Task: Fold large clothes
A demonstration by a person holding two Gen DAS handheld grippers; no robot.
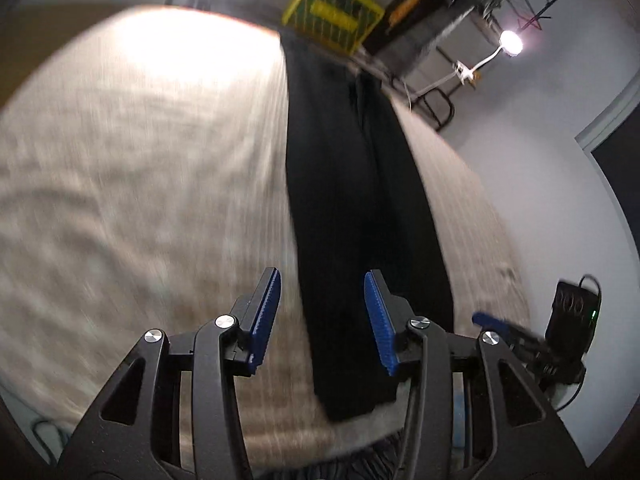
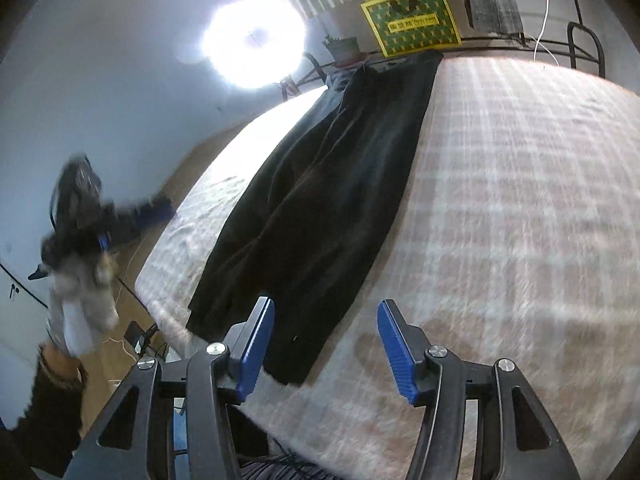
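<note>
Blue fingers [image 2: 256,346] of both grippers stand apart, empty, over the trouser hems.
Black trousers [image 2: 320,200] lie lengthwise, legs doubled, on the bed [image 2: 500,200]; soft, limp, fairly light cloth, probably best pinched at the near hem corners [image 1: 348,392].

one pair of black pants [image 2: 320,184], one bed [image 2: 500,200], one yellow crate [image 1: 332,12], two bright lamps [image 1: 511,43], one plant pot [image 2: 343,49].

A bed [image 2: 500,184] with a pale checked cover — black trousers [image 2: 320,200] lie flat along it, hems at its near edge.
</note>
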